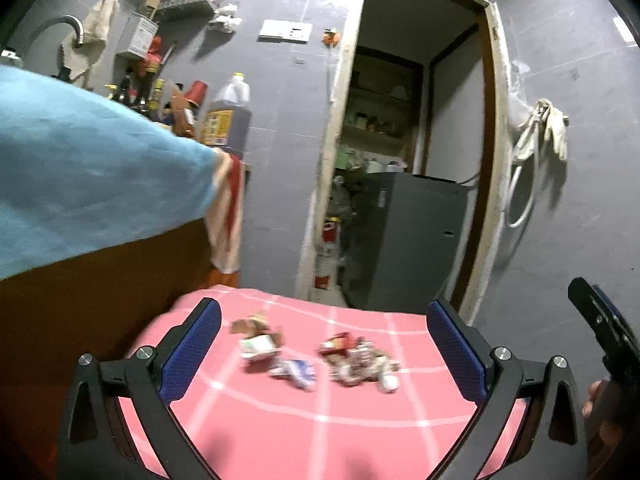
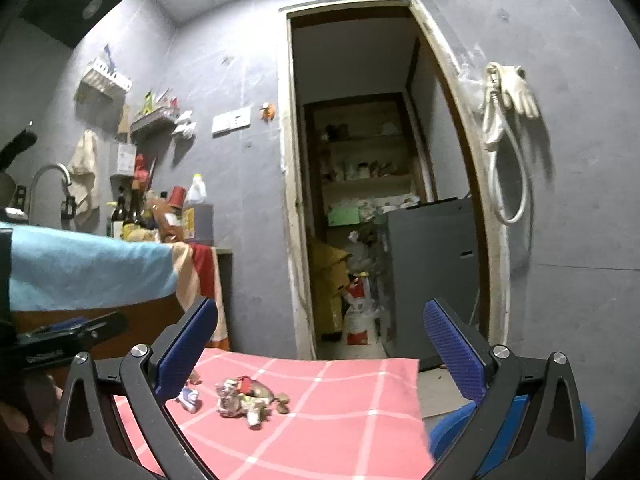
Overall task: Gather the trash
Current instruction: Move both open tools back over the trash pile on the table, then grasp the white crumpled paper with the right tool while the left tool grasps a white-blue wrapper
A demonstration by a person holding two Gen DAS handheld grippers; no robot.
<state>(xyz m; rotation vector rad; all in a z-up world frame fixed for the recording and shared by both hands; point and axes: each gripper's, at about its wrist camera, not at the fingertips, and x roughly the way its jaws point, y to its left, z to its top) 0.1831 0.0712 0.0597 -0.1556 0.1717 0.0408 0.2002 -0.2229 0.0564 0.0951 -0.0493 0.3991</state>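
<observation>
Both grippers are standing fully released, jaws spread wide with nothing between the pads. No trash is being grasped.

The left gripper is pointing across a pink checked tablecloth toward its far edge. Two clusters of trash are lying on the cloth, near that far edge. The left cluster is sitting nearer the far left corner and consists of a crumpled carton with brown scraps and a blue-and-white wrapper just beside it. The right cluster is lying close by, apart from the first by a narrow strip of cloth; it is a heap of crumpled red, white and brown wrappers. Motion blur is preventing an exact count of pieces.

The right gripper is facing the same cloth from the other side. In its view, only the heap and the blue-and-white wrapper are showing clearly; the left finger is hiding the carton.

A light blue cloth is draping over the counter at left.
</observation>
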